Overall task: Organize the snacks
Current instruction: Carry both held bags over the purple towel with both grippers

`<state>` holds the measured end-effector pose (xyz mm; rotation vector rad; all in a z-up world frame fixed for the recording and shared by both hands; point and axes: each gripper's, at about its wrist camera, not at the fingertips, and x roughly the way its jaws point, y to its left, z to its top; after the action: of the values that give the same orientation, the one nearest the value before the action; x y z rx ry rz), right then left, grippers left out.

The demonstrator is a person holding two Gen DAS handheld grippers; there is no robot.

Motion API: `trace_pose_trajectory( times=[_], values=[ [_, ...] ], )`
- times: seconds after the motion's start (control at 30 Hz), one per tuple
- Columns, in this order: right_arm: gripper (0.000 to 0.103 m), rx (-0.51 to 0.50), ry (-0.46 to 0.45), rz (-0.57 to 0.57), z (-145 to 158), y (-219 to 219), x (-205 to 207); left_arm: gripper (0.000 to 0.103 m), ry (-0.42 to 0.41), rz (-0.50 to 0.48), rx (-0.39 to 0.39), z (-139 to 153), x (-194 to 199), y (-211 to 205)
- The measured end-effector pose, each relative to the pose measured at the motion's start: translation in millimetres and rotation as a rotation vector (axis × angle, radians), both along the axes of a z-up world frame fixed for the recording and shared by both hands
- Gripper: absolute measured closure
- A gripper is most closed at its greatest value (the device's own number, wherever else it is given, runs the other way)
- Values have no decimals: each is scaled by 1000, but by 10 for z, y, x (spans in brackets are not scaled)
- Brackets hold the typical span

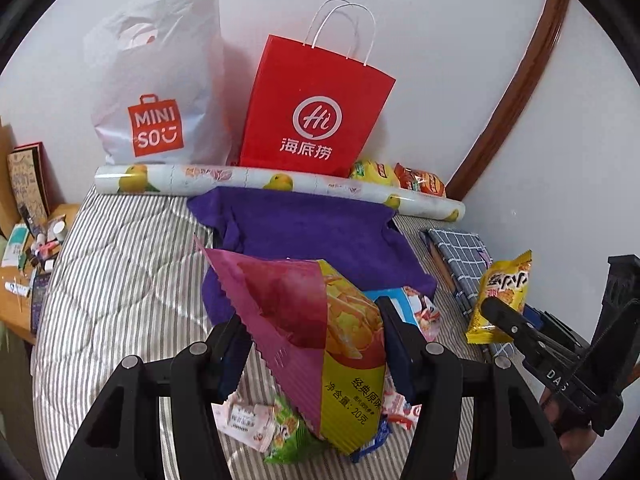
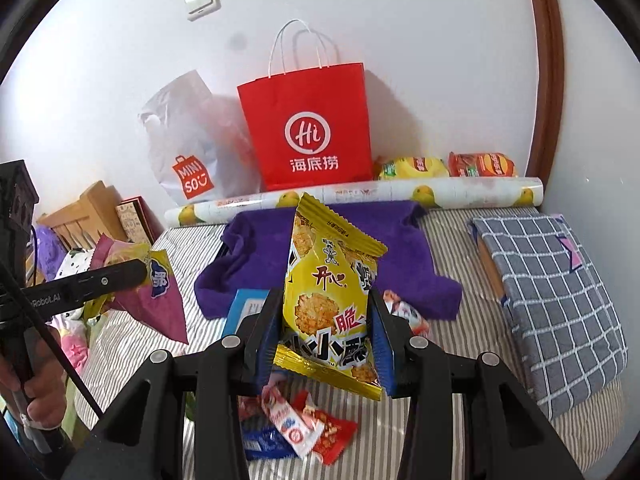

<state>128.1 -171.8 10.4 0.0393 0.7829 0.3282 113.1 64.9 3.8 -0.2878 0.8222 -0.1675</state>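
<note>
We are gripping a chip packet (image 1: pixel 340 344) in the left claw (image 1: pixel 316 344) and a yellow rice-cracker packet (image 2: pixel 332 304) in the right claw (image 2: pixel 326 332), both lifted above the bed (image 1: pixel 120 280). Small snacks (image 2: pixel 296 428) are lying loose below; two packets (image 2: pixel 448 166) are sitting by the red paper bag (image 2: pixel 308 128).

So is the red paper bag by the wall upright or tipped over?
Upright: the red paper bag stands against the wall behind the patterned roll, handles pointing up.

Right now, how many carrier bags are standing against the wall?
2. A red paper bag stands in the middle, and a white plastic bag leans beside it on its left. Snacks lie right of the red one; more bags may be hidden.
</note>
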Motion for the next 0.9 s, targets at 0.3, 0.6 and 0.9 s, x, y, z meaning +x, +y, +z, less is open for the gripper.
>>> trace_pose_trajectory(
  times=[0.3,0.6,0.9],
  values=[
    [62,-3,-10,-17,107,79,486,46,15,-13,9,78,408,9],
    [62,5,-7,-69,52,39,981,46,31,-28,28,85,864,-10],
    [62,3,3,-106,-57,20,1473,46,59,-44,12,-8,1345,-65]
  ],
)
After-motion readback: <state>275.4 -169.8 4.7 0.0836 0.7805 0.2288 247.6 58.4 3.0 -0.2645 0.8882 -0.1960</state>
